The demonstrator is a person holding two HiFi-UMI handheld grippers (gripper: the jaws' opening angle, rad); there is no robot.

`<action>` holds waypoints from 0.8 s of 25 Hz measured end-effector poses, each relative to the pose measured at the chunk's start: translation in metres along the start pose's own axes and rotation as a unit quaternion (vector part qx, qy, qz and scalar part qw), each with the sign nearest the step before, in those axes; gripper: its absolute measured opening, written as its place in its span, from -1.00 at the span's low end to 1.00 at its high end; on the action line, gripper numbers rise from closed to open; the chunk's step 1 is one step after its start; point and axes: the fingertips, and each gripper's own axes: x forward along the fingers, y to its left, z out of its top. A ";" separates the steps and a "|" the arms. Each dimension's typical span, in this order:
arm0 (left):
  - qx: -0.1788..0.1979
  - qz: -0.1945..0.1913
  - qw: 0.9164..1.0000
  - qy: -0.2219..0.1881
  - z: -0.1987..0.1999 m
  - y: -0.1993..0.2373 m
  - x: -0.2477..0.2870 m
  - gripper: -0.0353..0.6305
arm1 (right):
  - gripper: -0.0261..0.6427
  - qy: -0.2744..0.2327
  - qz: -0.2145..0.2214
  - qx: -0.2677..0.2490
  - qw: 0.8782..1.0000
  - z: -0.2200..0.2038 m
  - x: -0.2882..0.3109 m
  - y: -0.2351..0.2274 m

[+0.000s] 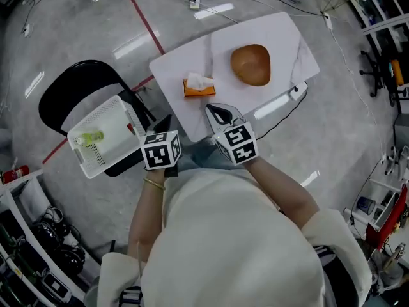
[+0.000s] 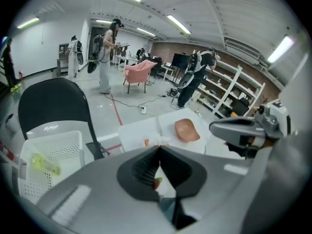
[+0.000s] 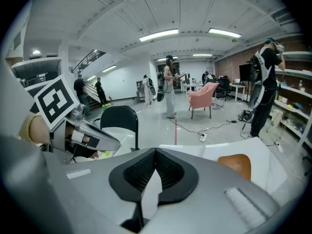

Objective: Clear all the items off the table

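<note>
Two items left on table (image 1: 281, 37): bowl (image 1: 251, 64) & box (image 1: 199, 86) w/ tissue. One bottle (image 1: 86, 137) lies in basket (image 1: 121, 104) on chair (image 1: 67, 88). Left gripper (image 2: 159, 147) & right gripper (image 3: 156, 150) both clenched, empty, near table edge.

Bright, even indoor light.
Lit by ceiling strips (image 3: 158, 34) high ahead of right gripper (image 3: 155, 152); glares off floor (image 1: 137, 43); warped, dark at edges.

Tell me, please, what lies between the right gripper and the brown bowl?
Nothing: only bare white table separates right gripper and brown bowl, per the head view.
</note>
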 end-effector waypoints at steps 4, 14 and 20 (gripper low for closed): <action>0.029 -0.028 0.999 0.009 0.010 -0.045 0.024 -0.87 | -0.92 -0.010 -0.042 0.022 0.999 -0.013 -0.027 -0.046; 0.147 -0.118 0.982 0.030 0.016 -0.169 0.073 -0.87 | -0.92 -0.041 -0.167 0.107 0.979 -0.067 -0.111 -0.135; 0.192 -0.152 0.968 0.051 0.011 -0.214 0.087 -0.87 | -0.92 -0.054 -0.216 0.143 0.964 -0.082 -0.149 -0.161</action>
